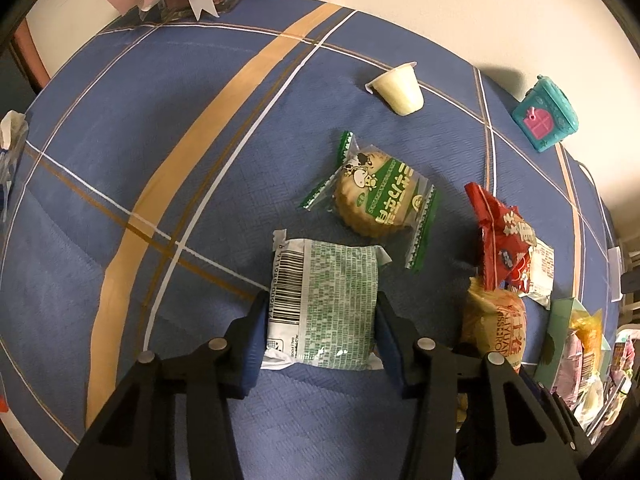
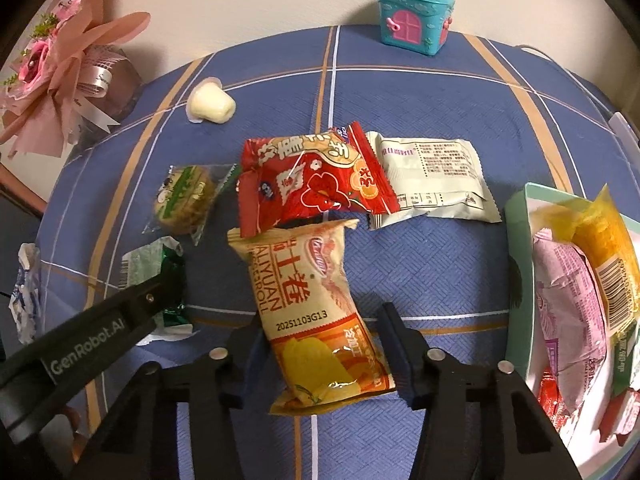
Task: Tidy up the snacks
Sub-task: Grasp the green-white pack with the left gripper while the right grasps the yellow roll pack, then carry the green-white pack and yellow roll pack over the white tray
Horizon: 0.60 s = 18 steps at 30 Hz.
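My left gripper [image 1: 322, 308] points down at the blue plaid cloth and is shut on a green-and-white snack packet [image 1: 324, 300], one pad on each long side. One of its fingers [image 2: 152, 296] shows in the right wrist view over that packet [image 2: 140, 268]. My right gripper [image 2: 320, 320] is shut on a yellow-orange egg-roll packet [image 2: 308, 300], which tilts with its near end raised. A red packet [image 2: 312, 184] overlaps the egg-roll packet's far end. Beyond lie a white packet [image 2: 432, 176], a green biscuit packet [image 1: 376, 196] and a pale jelly cup [image 1: 400, 90].
A mint-green box [image 2: 516, 240] at the right edge holds several snack packets. A teal toy house [image 2: 414, 18] stands at the far table edge by the wall. A pink bouquet [image 2: 60, 68] sits at the far left, and a crumpled wrapper [image 2: 26, 292] lies at the left edge.
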Tool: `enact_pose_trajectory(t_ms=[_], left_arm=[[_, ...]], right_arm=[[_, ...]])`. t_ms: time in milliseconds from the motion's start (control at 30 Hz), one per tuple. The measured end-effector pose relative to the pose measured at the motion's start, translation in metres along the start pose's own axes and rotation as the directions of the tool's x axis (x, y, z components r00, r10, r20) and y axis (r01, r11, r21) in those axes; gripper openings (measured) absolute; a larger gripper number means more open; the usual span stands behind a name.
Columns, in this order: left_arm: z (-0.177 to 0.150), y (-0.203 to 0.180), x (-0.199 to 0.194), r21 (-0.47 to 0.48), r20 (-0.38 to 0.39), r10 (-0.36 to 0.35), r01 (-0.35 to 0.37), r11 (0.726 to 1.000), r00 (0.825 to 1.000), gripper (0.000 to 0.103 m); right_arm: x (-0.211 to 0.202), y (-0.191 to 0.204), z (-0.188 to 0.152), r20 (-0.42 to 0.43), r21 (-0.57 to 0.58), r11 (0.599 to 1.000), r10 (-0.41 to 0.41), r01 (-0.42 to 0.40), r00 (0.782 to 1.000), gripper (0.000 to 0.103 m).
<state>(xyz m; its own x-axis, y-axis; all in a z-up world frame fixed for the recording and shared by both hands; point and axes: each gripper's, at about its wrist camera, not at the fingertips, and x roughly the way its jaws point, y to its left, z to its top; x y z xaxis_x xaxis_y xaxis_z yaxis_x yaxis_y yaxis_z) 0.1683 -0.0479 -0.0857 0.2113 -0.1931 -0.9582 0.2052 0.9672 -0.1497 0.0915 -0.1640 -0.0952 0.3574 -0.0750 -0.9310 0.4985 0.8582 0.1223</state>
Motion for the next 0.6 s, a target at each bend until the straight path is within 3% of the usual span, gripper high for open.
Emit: enact_pose_trajectory(t_ms=[367,600], left_arm=[[-0.002,-0.003,-0.017,-0.017,0.008,0.007,-0.007,1.000,1.000,0.051],[-0.003,-0.011,-0.034,-0.018,0.035,0.002,-0.002,1.000,0.999,0.051]], right_arm=[[-0.010,-0.004,-0.001,0.000,-0.003,1.000,0.025,-0.025,1.000,0.040],[-0.023,-0.009,-0.001,0.011,-0.007,0.999,0.038,-0.038,0.999,0.039]])
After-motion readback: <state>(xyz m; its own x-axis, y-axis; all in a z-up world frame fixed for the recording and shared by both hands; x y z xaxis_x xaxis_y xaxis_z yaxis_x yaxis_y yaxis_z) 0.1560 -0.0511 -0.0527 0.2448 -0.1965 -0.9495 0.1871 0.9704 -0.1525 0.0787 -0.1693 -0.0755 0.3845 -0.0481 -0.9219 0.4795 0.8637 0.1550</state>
